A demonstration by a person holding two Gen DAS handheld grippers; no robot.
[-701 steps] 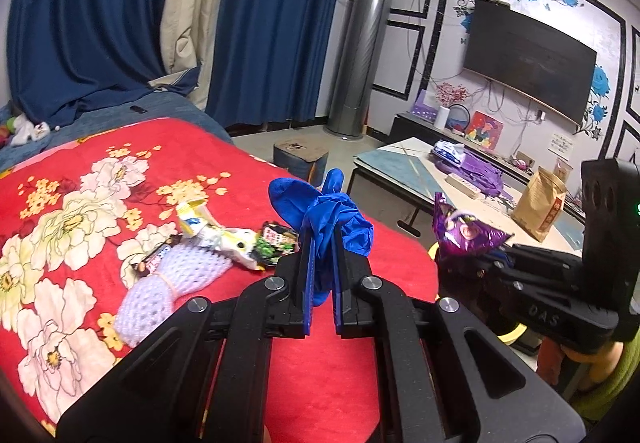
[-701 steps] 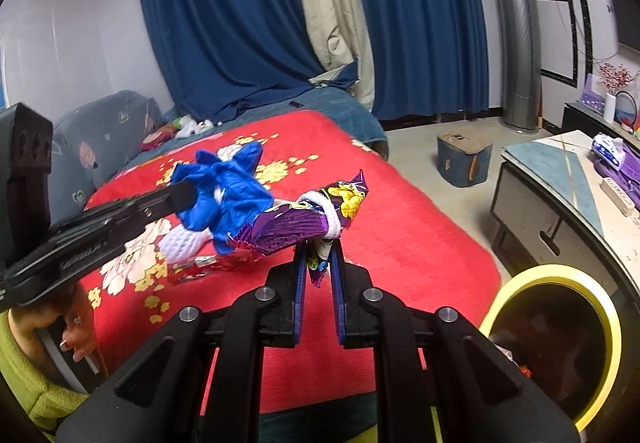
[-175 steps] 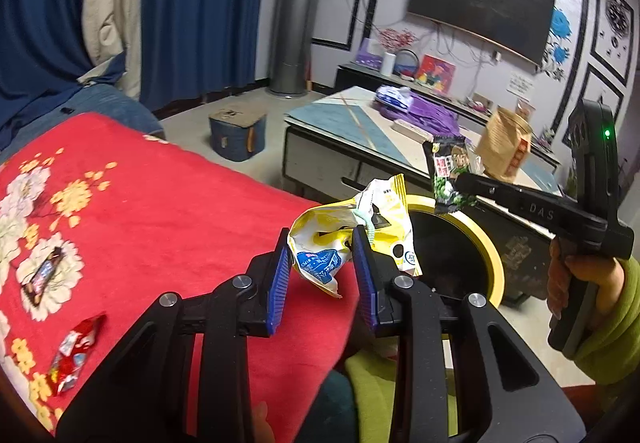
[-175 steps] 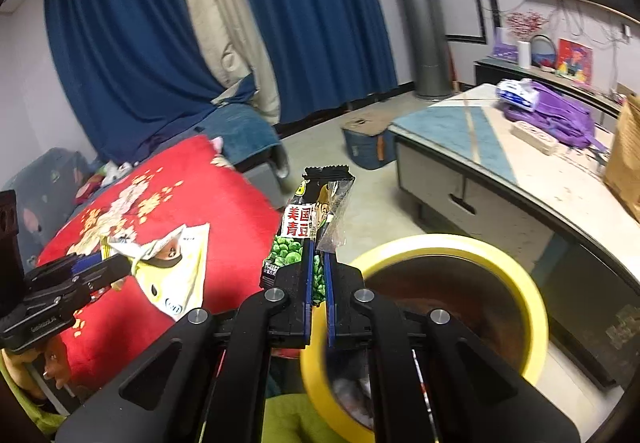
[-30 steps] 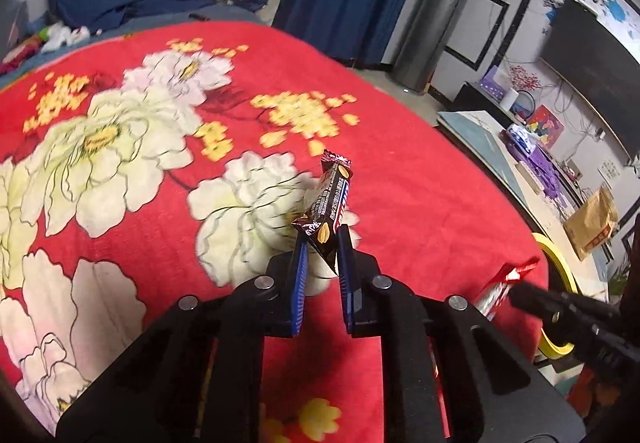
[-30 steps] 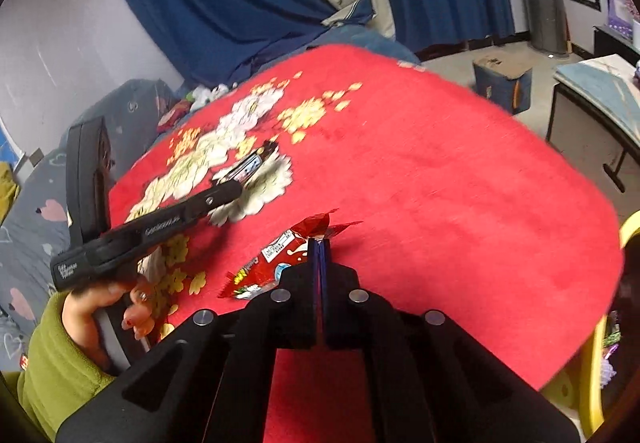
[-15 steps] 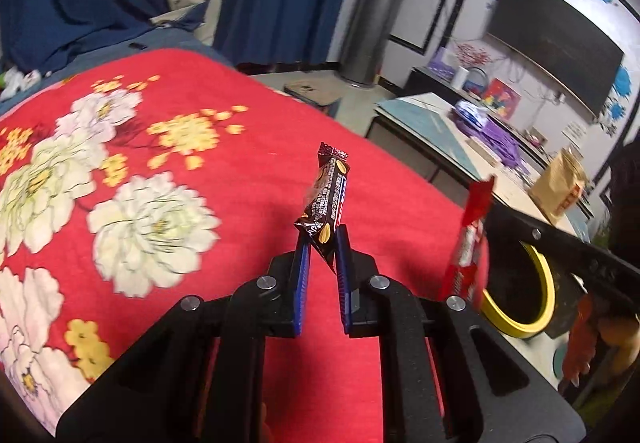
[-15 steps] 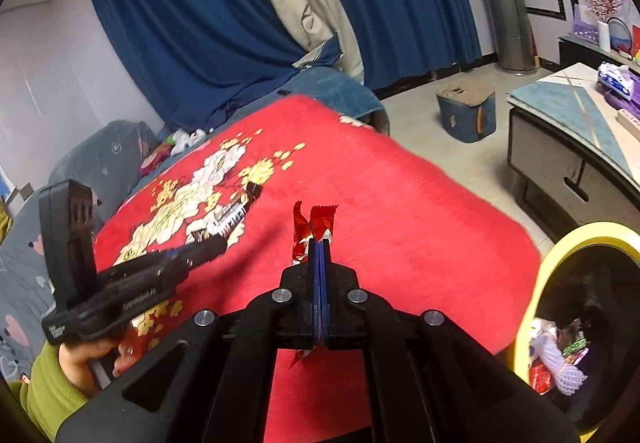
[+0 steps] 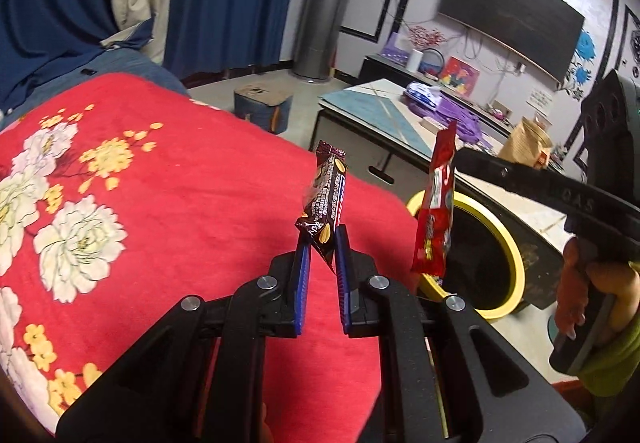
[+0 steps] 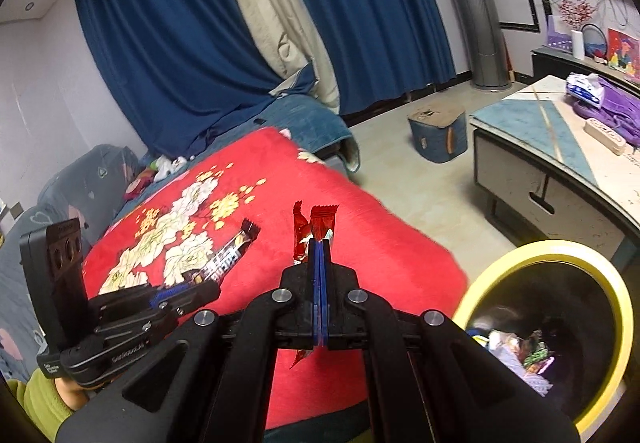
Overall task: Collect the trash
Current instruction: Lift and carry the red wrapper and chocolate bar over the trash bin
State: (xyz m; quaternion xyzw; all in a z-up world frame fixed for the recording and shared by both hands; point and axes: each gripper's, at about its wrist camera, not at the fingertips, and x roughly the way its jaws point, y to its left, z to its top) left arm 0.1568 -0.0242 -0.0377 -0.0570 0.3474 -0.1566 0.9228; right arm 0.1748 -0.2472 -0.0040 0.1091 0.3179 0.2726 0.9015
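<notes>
My left gripper (image 9: 321, 239) is shut on a dark brown snack-bar wrapper (image 9: 326, 199) that stands upright above the red flowered blanket (image 9: 160, 203). To its right the right gripper (image 9: 454, 157) holds a red wrapper (image 9: 436, 211) over the near rim of the yellow-rimmed trash bin (image 9: 500, 255). In the right wrist view my right gripper (image 10: 319, 243) is shut on that red wrapper (image 10: 310, 231). The bin (image 10: 600, 283) lies low at the right with trash inside. The left gripper (image 10: 208, 285) with the brown wrapper (image 10: 228, 257) shows at the left.
A low table (image 9: 384, 119) with purple cloth and a paper bag stands beyond the bin. A blue box (image 10: 438, 133) sits on the floor. Blue curtains (image 10: 180, 23) and a silver column (image 9: 324, 3) line the far wall. A hand in a green sleeve (image 9: 600, 323) holds the right gripper.
Both grippers have swung from over the blanket toward the bin, each carrying its wrapper. The bin has come closer in both views, and the red wrapper now hangs at its rim.
</notes>
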